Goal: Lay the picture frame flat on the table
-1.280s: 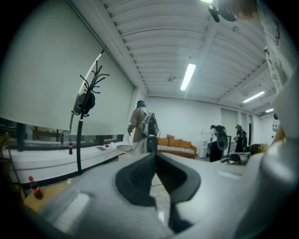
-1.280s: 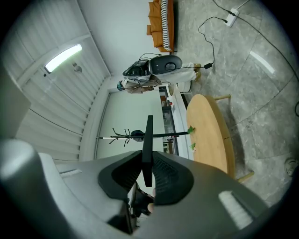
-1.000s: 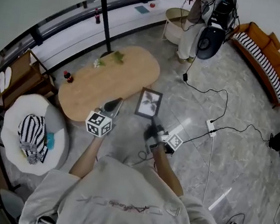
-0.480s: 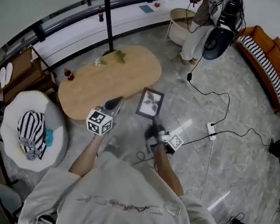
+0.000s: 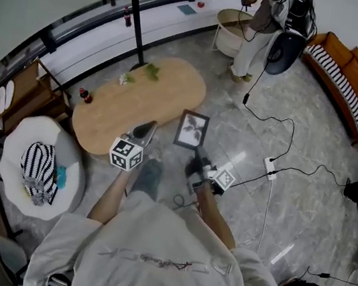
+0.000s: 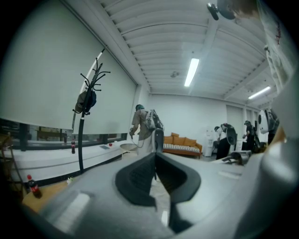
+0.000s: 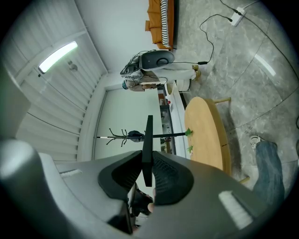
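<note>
Right tool (image 5: 198, 153) grips the picture frame (image 5: 191, 129) by its edge, likely for tipping flat onto the surface (image 5: 139, 98) ahead; left tool (image 5: 145, 132) clenched, empty.

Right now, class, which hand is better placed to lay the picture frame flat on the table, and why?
Right. The right tongs clamp the picture frame by its edge, beside the table; the left tongs are shut and empty.
</note>
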`<state>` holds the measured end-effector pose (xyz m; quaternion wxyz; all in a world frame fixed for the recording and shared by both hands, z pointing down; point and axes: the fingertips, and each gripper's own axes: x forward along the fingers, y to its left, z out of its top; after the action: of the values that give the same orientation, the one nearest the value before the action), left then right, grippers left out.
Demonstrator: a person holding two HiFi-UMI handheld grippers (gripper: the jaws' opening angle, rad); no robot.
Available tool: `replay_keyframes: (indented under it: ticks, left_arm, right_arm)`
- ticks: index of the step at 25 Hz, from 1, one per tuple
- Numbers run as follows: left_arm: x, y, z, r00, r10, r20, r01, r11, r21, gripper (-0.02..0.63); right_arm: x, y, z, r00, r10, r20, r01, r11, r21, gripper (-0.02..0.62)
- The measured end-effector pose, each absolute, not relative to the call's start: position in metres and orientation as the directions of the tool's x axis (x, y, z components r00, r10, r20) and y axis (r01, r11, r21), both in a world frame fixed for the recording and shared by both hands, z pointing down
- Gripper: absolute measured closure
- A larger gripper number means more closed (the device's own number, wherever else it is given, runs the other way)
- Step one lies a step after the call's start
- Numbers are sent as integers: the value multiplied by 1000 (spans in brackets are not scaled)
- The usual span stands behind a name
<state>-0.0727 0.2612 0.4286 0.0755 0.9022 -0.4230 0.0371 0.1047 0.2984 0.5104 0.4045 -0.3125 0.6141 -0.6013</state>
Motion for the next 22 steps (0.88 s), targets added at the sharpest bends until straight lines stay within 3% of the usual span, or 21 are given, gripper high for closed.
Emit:
replay_keyframes:
  ticks: [12, 22]
  left_arm:
    - [-76, 200, 437, 635, -761, 132, -772, -627, 99, 606]
    - [-71, 83, 437, 664, -735, 140, -748, -650, 132, 604]
  right_arm:
    - [103, 238, 522, -475, -872, -121, 105, 80, -991, 523]
    - [101, 130, 518, -457, -885, -90, 81, 60, -995, 523]
